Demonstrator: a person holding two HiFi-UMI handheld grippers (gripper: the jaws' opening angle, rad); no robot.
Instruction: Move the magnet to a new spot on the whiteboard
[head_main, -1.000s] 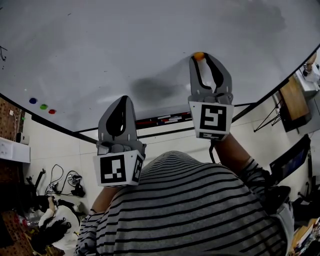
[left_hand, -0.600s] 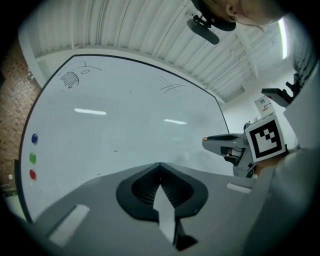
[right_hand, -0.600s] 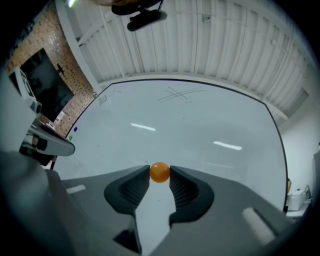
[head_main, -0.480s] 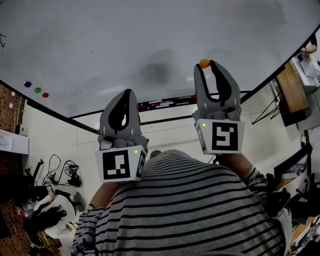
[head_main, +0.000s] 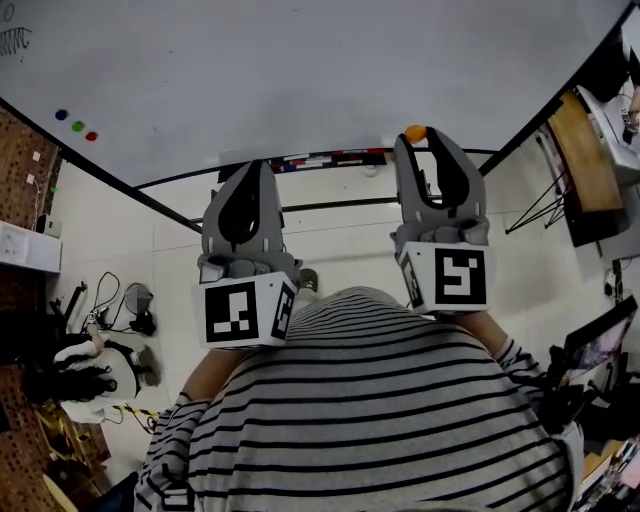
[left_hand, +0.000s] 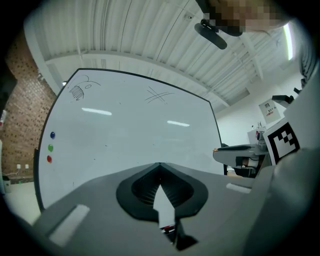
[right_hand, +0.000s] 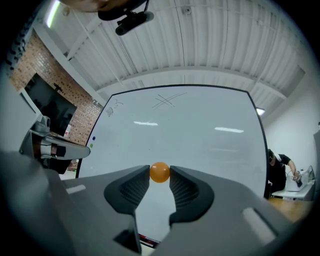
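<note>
Clamping the orange magnet between the fingertips of the right gripper, apart from the far whiteboard; pressing the left gripper fingers together.

Room clutter around a striped shirt

In the head view a black-and-white striped shirt fills 6 o'clock. A tray of pens lies near 12 o'clock, and three small dots, blue, green and red, sit at 10 o'clock above a brick wall. Cables sprawl at 9 o'clock, and a wooden desk stands at 2 o'clock. In the right gripper view a ribbed ceiling spans 12 o'clock and a person bends at 3 o'clock.
</note>
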